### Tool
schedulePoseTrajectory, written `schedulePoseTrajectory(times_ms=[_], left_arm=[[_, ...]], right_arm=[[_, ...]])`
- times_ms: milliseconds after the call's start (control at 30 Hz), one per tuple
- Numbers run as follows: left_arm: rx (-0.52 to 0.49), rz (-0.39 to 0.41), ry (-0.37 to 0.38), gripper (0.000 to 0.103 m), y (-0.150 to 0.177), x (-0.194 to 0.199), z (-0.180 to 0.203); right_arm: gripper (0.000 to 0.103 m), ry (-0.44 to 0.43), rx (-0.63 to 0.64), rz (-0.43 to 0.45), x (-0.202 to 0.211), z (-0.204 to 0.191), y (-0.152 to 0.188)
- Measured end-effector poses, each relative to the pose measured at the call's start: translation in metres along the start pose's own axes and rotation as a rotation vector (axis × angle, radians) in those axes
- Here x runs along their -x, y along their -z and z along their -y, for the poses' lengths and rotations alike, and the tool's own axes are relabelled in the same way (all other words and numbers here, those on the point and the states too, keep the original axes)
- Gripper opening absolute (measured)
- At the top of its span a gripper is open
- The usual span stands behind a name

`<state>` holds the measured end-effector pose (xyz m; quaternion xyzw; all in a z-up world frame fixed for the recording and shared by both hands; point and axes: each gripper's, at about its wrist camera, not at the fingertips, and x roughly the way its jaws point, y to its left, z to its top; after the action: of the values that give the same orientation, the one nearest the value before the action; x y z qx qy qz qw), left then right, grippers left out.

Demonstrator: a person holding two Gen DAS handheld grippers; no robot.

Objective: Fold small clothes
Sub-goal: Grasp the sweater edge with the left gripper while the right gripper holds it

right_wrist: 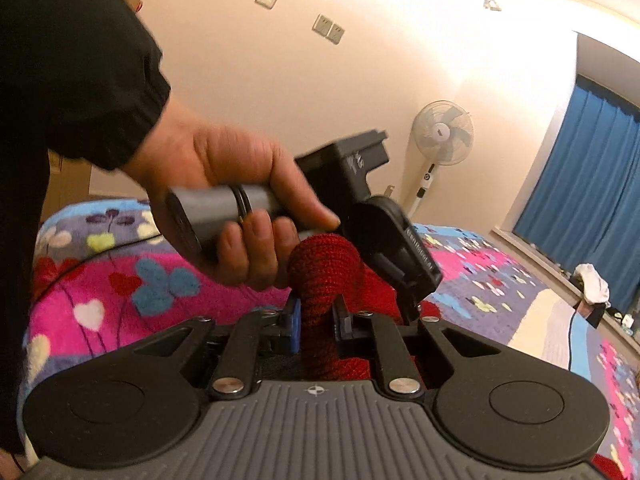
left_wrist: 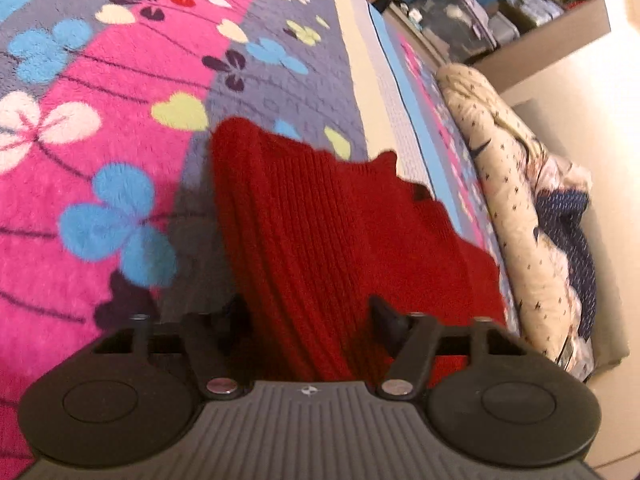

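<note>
**Red knit gripped from both ends above the flowered blanket**

Knitwear fills the space ahead of both tools. From the left wrist camera, the left gripper (left_wrist: pixel 306 312) has its two black fingers set fairly wide, with the red knitted garment (left_wrist: pixel 320 232) bunched thickly between them and running forward from the tips; the tips themselves are buried in the cloth, so whether they actually pinch it I cannot tell. Beyond the tips the garment spreads over the flowered blanket (left_wrist: pixel 100 120), and off to the tool's right lies a cream patterned quilt (left_wrist: pixel 504 200), crumpled in a heap.

From the right wrist camera, the right gripper (right_wrist: pixel 318 320) is narrowed onto a rolled ridge of the same garment (right_wrist: pixel 324 276), its blue-padded fingers (right_wrist: pixel 295 324) pressing the roll from either side. Directly ahead and above those tips, the person's left hand (right_wrist: pixel 236 184) wraps the grey handle of the other tool, knuckles up, thumb along the top, fingers curled beneath, wrist bent down from a black sleeve (right_wrist: pixel 80 60). That tool slopes downward to the right, its black head close above the red roll. A standing fan (right_wrist: pixel 442 132) and blue curtains (right_wrist: pixel 592 168) sit far ahead to the right.
</note>
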<state>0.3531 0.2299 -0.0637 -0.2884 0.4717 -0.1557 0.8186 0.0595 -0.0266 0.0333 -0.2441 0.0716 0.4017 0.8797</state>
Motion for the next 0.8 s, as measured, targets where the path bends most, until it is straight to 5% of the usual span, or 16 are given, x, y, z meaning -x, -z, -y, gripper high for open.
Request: schedulePoseTrajectory(times_ms=[67, 167, 333, 533, 667, 800], left_arm=[[-0.016, 0.009, -0.004, 0.044, -0.001, 0.001, 0.002], [-0.088, 0.057, 0.000, 0.034, 0.000, 0.018, 0.012], [-0.159, 0.171, 0.018, 0.032, 0.009, 0.072, 0.025], [-0.034, 0.349, 0.024, 0.026, 0.016, 0.179, -0.020], [0.029, 0.410, -0.082, 0.025, 0.034, 0.230, -0.050], [0.051, 0.319, -0.222, 0.030, 0.041, 0.216, -0.053]], right_arm=[[0.015, -0.005, -0.003, -0.002, 0.001, 0.000, 0.001], [0.014, -0.014, 0.008, -0.012, 0.000, -0.005, -0.002], [0.014, -0.007, -0.001, 0.009, 0.003, -0.024, -0.029], [0.014, -0.075, -0.017, 0.097, 0.003, -0.053, -0.086], [0.014, -0.178, -0.122, 0.116, -0.001, -0.064, -0.121], [0.014, -0.227, -0.228, 0.025, -0.010, -0.062, -0.117]])
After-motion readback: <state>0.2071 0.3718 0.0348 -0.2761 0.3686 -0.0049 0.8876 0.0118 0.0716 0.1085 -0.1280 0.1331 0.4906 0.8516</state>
